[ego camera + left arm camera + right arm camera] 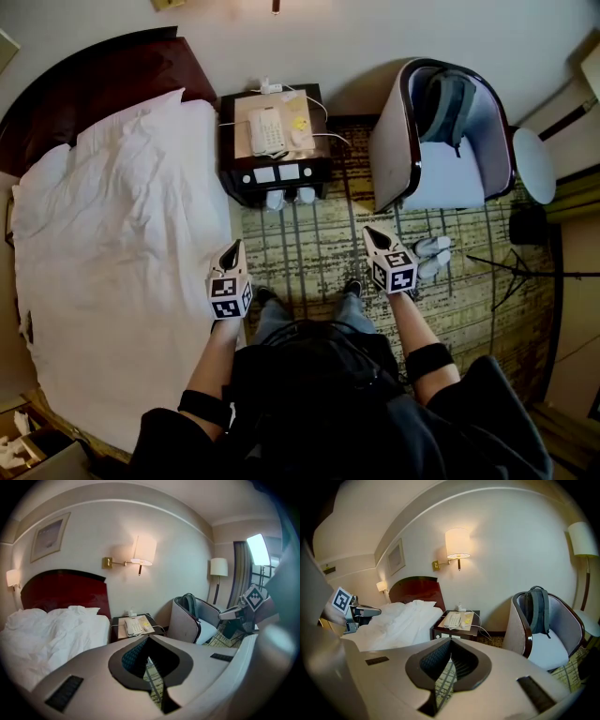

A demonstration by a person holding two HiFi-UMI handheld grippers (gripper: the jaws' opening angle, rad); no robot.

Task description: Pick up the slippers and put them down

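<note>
**Both grippers closed and empty over the carpet**

The left gripper [234, 251] and the right gripper [373, 236] are side by side above the patterned carpet [309, 258], both tilted downward. Each gripper's own view shows its jaws pressed together with nothing between them, and only carpet shows past the tips.

A pair of pale slippers [432, 255] lies on the carpet just to the right of the right gripper, not touching it. The pair is in front of the armchair [412, 169], which holds a backpack [448, 108].

Ahead of the grippers, roughly between them, stands a dark nightstand [272, 173] with a white telephone [267, 129] on top. A second pale pair [289, 198], seemingly slippers too, sits at the nightstand's foot.

The bed [112, 234] lies to the left of the left gripper.
</note>
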